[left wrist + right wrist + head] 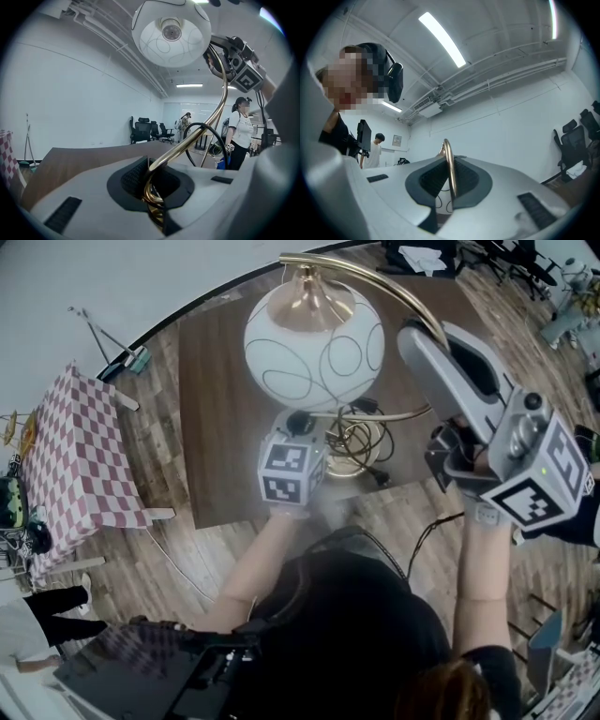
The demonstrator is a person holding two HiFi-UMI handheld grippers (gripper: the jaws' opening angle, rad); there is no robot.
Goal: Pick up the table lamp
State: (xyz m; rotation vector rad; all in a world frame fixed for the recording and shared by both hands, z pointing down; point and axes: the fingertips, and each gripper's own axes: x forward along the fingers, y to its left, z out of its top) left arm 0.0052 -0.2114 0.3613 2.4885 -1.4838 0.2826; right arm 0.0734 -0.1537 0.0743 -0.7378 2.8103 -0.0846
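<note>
Head view: table lamp was above the brown table, base near its front edge. Left gripper was low by the base, right gripper up at the brass arc.
Left gripper view: jaws were clamped on the lamp's brass stem.
Right gripper view: jaws were clamped on the brass arc.

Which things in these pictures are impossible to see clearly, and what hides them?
Lamp base: head view, partly covered by the globe shade and the cube of the left gripper; whether it stands on the table is unclear.
Brass arm: right gripper view, only a short piece shows in the closed right gripper; the rest is hidden by its jaws.
Black cord: head view, its end cannot be traced.
</note>
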